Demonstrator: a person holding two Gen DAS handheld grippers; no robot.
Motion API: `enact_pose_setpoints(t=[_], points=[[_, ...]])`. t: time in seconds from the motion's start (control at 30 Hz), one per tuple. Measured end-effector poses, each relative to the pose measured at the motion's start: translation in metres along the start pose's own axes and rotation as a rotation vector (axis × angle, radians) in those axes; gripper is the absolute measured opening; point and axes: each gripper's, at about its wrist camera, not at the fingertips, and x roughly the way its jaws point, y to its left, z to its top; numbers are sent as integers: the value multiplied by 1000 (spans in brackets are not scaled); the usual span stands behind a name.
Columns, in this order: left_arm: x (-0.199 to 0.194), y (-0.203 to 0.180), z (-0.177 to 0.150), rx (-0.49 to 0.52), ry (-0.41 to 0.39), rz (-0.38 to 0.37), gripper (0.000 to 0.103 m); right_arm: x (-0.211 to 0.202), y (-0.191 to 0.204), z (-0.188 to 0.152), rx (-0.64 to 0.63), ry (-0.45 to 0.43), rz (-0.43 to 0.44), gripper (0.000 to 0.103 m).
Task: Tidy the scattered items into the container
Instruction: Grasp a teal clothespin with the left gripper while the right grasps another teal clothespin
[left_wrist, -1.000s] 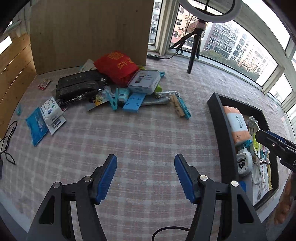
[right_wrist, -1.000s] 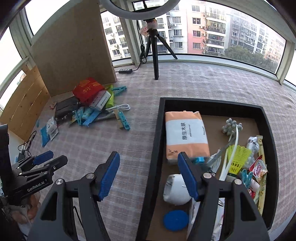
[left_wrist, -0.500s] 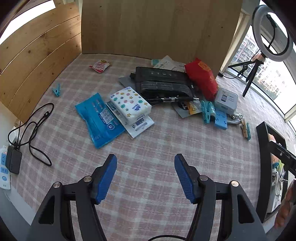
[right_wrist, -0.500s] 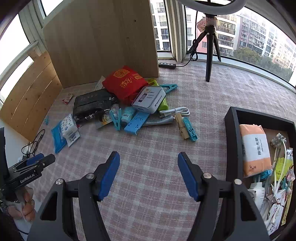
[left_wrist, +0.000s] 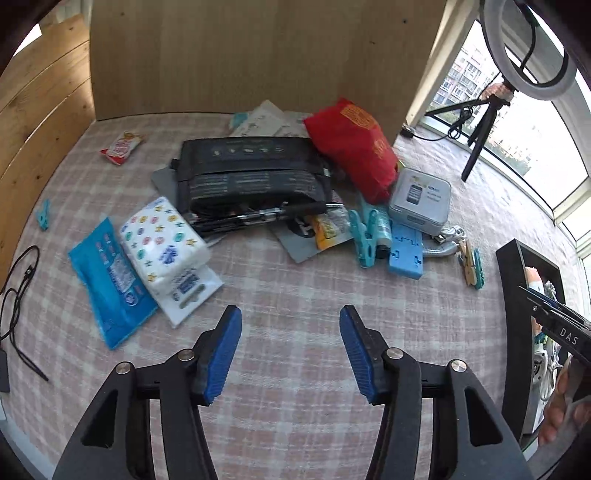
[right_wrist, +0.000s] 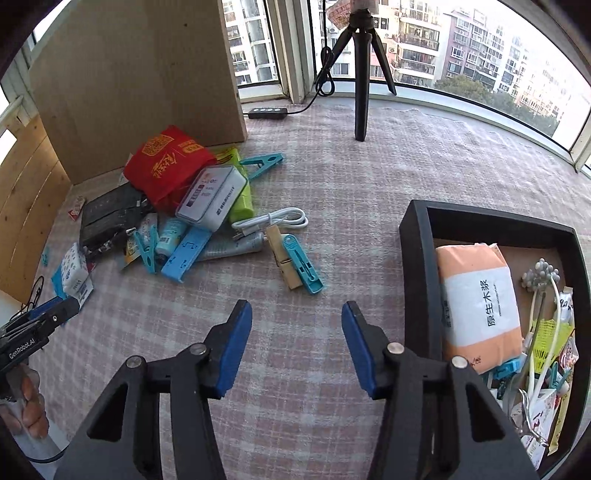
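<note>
Checked cloth (left_wrist: 295, 295) — both hand-held grippers (left_wrist: 290, 349) (right_wrist: 295, 345) gape, empty, above it.

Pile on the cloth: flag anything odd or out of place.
Nothing damaged or spilled. A small teal clip and a red sachet lie apart from the pile, near the wooden wall.

The left gripper (left_wrist: 290, 345) has been brought nearer the white tissue pack (left_wrist: 164, 242). The right gripper (right_wrist: 295, 339) has been swung back toward the black container (right_wrist: 419, 280), away from the pack.
</note>
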Motion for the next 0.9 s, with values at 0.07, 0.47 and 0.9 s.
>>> enact_pose_setpoints(t=[0.07,0.47,0.9], points=[[14,-15,4,20,17,-7,43,10,-11,3,9,14,4,40],[63,-45,26,57,68,-13,38,54,-13,23,-49,55,45,36],[76,-45,39,54,56,-19,35,69,-19,32,-43,71,64,30]])
